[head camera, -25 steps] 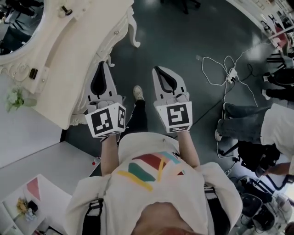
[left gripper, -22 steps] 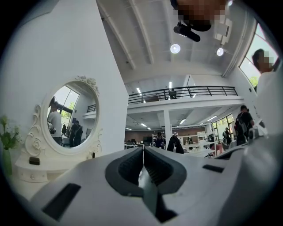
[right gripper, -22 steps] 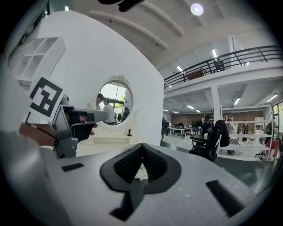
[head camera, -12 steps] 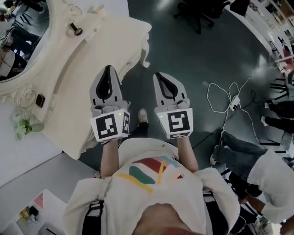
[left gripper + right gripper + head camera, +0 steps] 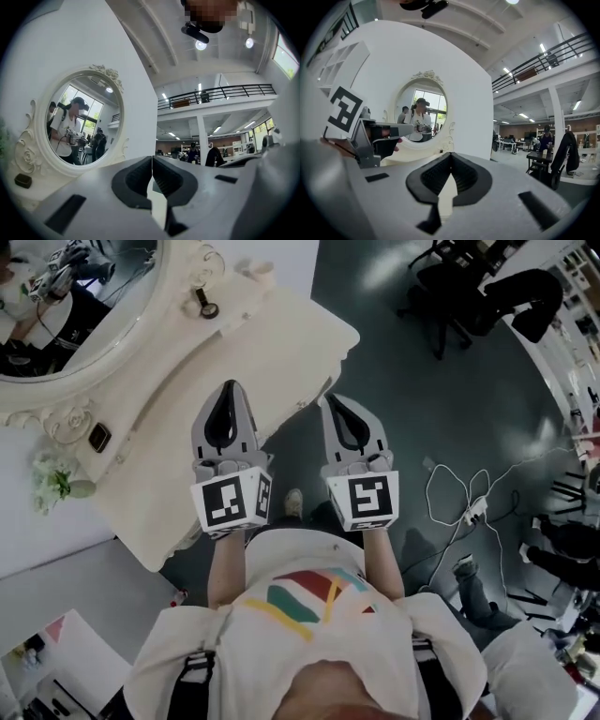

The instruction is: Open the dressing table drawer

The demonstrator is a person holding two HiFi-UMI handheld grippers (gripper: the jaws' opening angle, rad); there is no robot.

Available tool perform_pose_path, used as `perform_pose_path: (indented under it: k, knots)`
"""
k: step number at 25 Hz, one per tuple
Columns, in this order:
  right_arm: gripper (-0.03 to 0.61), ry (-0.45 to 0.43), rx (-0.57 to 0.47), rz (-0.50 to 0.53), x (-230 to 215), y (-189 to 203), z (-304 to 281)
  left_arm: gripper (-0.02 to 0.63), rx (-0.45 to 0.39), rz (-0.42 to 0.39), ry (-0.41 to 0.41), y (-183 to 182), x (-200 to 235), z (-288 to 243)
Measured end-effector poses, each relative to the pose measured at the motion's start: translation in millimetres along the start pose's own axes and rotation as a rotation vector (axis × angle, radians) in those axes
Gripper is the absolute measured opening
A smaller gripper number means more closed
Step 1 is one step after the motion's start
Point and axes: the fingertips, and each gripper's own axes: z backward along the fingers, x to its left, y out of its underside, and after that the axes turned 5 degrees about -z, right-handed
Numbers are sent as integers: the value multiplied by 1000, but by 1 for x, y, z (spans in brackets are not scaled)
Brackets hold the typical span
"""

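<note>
Well to the left of both jaws, a sprig of pale flowers with green leaves sits at the corner of the cream, smooth-topped dressing table, whose edges are carved in scrolls. Above the sprig, an oval mirror in a carved cream frame leans over the worktop, and a small dark square object lies just below the frame. The grey plastic left gripper hangs over the worktop's front part, its black ribbed jaws pressed together on nothing. The drawer lies under that overhanging edge, below and ahead of the jaws, and its front cannot be made out from above. Just beside it, the matching right gripper points past the table's rounded right end, jaws likewise closed and empty. Right of those jaws spreads a dark, glossy floor with looping white cables and a black office chair farther off.
</note>
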Motion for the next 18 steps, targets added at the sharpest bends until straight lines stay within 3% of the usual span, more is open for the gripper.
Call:
perform_pose_path:
  k: [4, 9, 18]
  knots:
    - [0, -85, 1, 16, 21, -6, -26, 6, -25, 0, -85, -1, 31, 1]
    - [0, -209, -70, 18, 42, -26, -64, 8, -47, -28, -209, -9, 63, 2]
    - [0, -490, -149, 18, 90, -53, -126, 8, -53, -72, -468, -20, 114, 12]
